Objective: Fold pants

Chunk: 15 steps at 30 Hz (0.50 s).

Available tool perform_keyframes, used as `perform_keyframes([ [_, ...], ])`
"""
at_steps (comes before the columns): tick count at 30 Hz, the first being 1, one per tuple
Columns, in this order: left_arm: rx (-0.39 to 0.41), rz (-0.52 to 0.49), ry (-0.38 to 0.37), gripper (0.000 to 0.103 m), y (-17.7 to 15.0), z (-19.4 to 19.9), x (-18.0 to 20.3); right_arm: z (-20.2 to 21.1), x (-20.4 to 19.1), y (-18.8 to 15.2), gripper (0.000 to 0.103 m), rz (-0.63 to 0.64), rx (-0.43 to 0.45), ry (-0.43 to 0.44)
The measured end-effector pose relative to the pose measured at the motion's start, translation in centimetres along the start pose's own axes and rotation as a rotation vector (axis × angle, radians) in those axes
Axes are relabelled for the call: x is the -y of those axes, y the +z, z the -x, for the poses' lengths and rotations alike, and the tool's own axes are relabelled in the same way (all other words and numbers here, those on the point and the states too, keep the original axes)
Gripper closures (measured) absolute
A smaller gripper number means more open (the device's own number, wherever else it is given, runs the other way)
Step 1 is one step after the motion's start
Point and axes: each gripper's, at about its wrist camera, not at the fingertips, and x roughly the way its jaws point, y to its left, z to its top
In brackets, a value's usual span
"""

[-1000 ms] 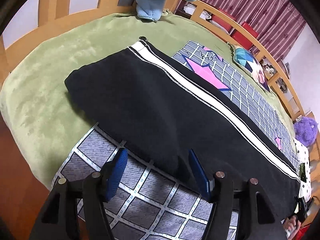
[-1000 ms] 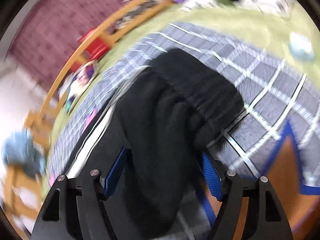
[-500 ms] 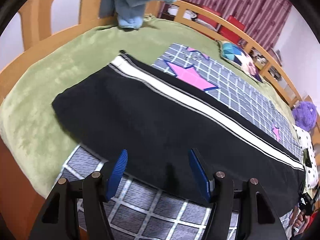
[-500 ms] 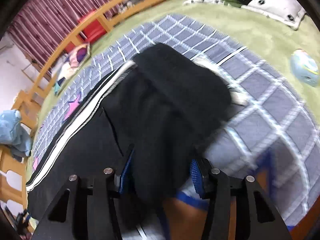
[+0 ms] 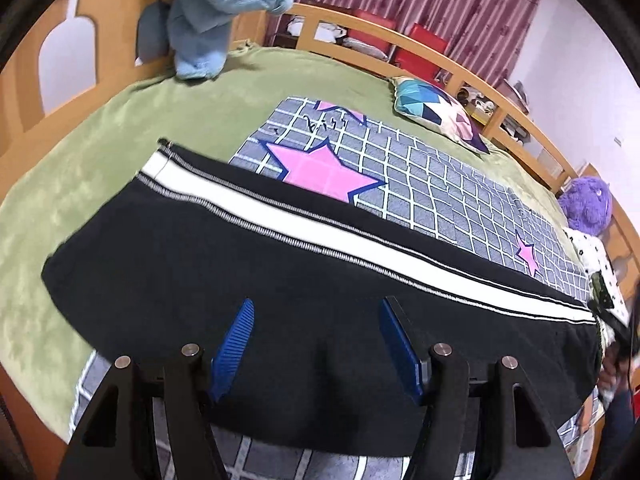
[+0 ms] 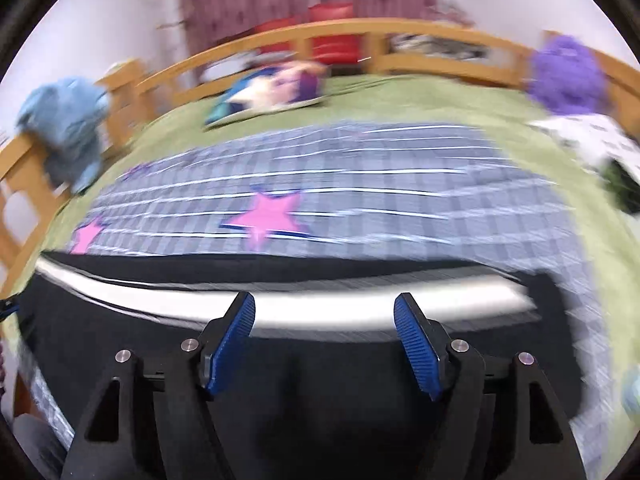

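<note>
The black pants (image 5: 248, 264) lie flat and stretched out along the near edge of the grey checked blanket (image 5: 440, 188), their long axis running side to side across both views, with the white side stripe (image 5: 320, 236) on the far side of the garment, next to the blanket's pink star (image 5: 320, 168). A second ago the right wrist view showed one end of the pants bunched into a raised black lump between the right gripper's fingers; now that lump is gone and the cloth lies level, the stripe (image 6: 360, 306) a straight band beyond the blue pads. The right gripper (image 6: 325, 340) stands wide open over the black fabric with nothing between its pads, though this view is smeared by motion. The left gripper (image 5: 316, 344) is likewise spread wide and holds nothing, hovering above the near hem; its view has shifted so that more of the pants fills the foreground than before. One end of the pants reaches off the blanket onto the green bedspread (image 5: 120, 128), toward the blue plush toy (image 5: 212, 12). Beyond the blanket lie a patterned cushion (image 5: 436, 110) and a purple plush (image 5: 586, 204) by the wooden bed rail (image 5: 448, 66).
</note>
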Motion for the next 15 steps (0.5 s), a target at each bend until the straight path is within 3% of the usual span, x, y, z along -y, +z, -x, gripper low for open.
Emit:
perform_keyframes([
  [5,-0.013,-0.006,-0.007,0.040,0.7,-0.3,-0.6,-7.5,-7.1,2.0,0.032,0.125,-0.105,0.158],
  [10,-0.010,-0.018,0.013,0.039,0.4,-0.6,-1.9,-13.0,-10.3,0.9,0.031,0.266,-0.232,0.112],
  [12,-0.021,-0.011,0.022,0.039,0.2,-1.0,-2.7,-12.7,-10.4,0.6,0.046,0.295,-0.236,0.113],
  [13,-0.023,-0.002,0.019,0.039,0.1,-1.1,-3.1,-12.4,-10.5,0.5,0.071,0.309,-0.248,0.125],
  [14,-0.025,0.007,0.018,0.039,0.0,-1.3,-3.5,-12.2,-10.7,0.4,0.088,0.328,-0.256,0.121],
  [15,-0.027,0.018,0.022,0.039,0.0,-1.5,-3.9,-12.0,-10.8,0.2,0.089,0.347,-0.248,0.090],
])
